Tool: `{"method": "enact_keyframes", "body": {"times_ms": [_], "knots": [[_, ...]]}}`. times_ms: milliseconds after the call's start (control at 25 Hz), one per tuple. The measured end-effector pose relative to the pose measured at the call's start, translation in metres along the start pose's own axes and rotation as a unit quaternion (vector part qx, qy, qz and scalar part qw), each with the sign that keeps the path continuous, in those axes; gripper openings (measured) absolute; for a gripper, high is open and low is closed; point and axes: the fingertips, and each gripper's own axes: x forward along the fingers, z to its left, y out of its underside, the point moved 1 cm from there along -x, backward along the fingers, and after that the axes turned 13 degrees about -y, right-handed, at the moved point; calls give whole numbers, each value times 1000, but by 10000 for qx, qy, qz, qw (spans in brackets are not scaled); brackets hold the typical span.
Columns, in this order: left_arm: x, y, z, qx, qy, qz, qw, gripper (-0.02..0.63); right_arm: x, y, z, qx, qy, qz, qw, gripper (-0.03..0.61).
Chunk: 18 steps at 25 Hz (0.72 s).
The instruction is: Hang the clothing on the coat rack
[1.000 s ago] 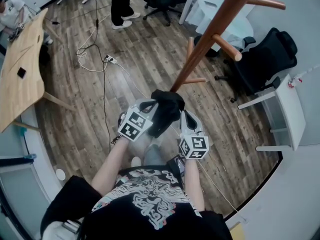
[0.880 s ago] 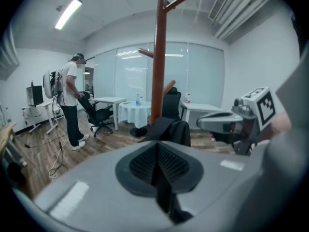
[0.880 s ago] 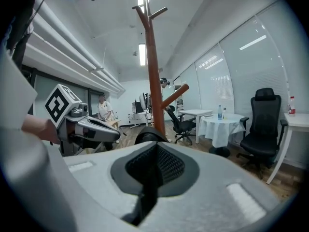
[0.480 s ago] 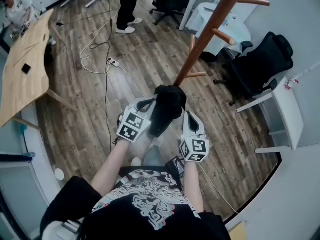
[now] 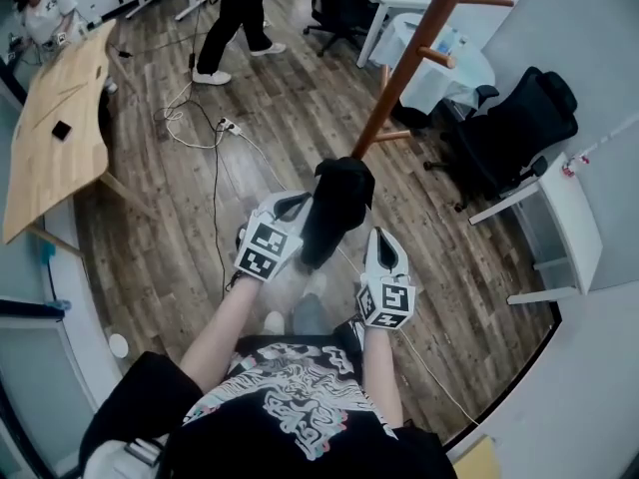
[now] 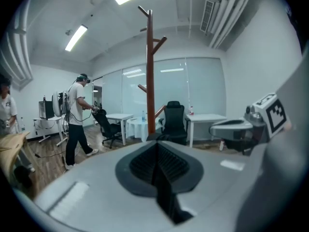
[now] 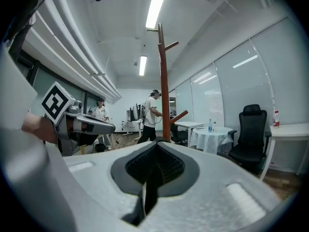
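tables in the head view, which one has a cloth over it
The round table behind the coat rack: a white cloth drapes it. The wooden table at left and the white desk at right have none.

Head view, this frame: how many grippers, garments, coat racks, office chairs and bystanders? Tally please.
Garments: 1, the black garment.
Grippers: 2, left gripper and right gripper, both shut on it.
Racks: 1, the coat rack.
Chairs: 2, black office chairs.
People: 2, bystanders.
Total: 8.
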Motion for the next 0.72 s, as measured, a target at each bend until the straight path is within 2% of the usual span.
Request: {"method": "enact_keyframes", "body": {"times_ms": [320, 560, 720], "knots": [[-26, -11, -2, -454, -93, -107, 9989, -12, -23, -15, 7, 21, -7, -77, 10000, -2], [-35, -26, -11, -618, -303, -432, 9967, -11, -29, -20, 10, 89, -124, -147, 9998, -2], [-40, -29, -20, -551, -402, -459, 9966, -11, -33, -18, 11, 119, -265, -113, 9995, -2]]}}
